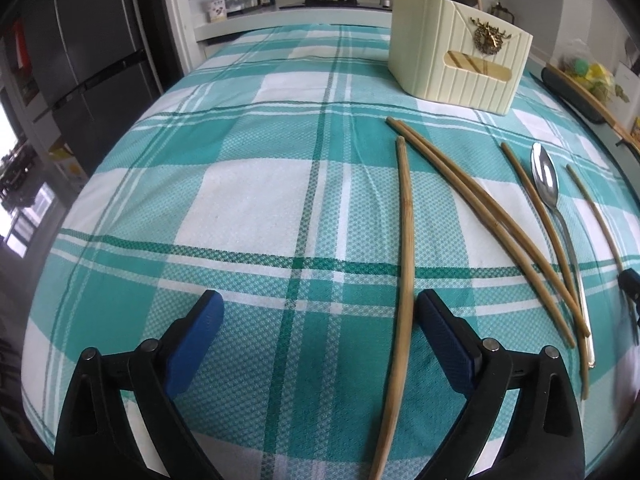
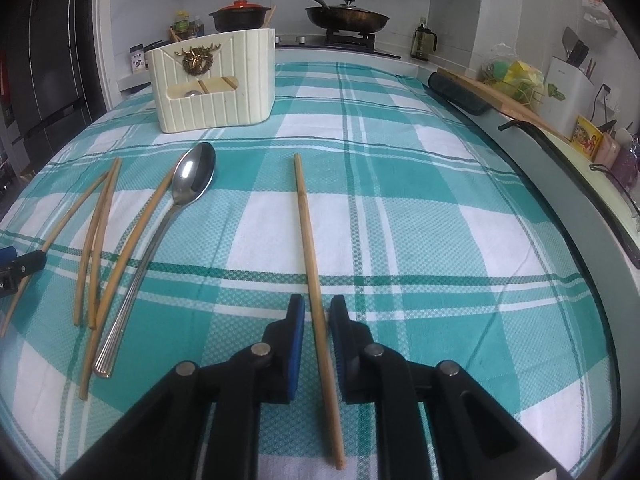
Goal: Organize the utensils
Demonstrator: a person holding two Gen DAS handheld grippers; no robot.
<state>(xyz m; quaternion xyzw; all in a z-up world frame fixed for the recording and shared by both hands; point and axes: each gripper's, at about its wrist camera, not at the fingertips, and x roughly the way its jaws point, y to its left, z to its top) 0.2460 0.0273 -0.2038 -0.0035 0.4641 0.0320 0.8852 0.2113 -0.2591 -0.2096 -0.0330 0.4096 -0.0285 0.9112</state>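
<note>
Left wrist view: left gripper [image 1: 320, 312] stands released, jaws spread wide, nothing pressed between the blue pads [image 1: 200, 340]. One chopstick [image 1: 402, 280] lies on the checked cloth [image 1: 240, 200] inside the gap, just beside the right-hand pad; contact w/ that pad cannot be told. Ahead and to the right of the tool: a pair of chopsticks [image 1: 480, 216] lying side by side, then another chopstick crossing under the steel spoon [image 1: 546, 180], bowl end pointing away from the tool. A further thin stick [image 1: 596, 216] lies far right. Cream utensil holder [image 1: 460, 68] stands upright well ahead, right of centre, w/ sticks visible through its front slot. Right gripper's tip [image 1: 630, 284] shows at far right edge.

Right wrist view: right gripper [image 2: 318, 312] is nearly closed around a single chopstick [image 2: 310, 240]; a thin gap shows on each side, so whether the pads actually pinch it cannot be told. Stick lies flat on cloth [image 2: 440, 220], running straight ahead from between the fingers. Left of the tool: spoon [image 2: 188, 184], bowl up, handle toward the tool, w/ several chopsticks [image 2: 100, 232] fanned just beside it. Holder [image 2: 216, 88] stands ahead-left, apart from the loose items. Left gripper's edge [image 2: 20, 268] at far left. Stove w/ pans [image 2: 348, 16] beyond the table.
</note>
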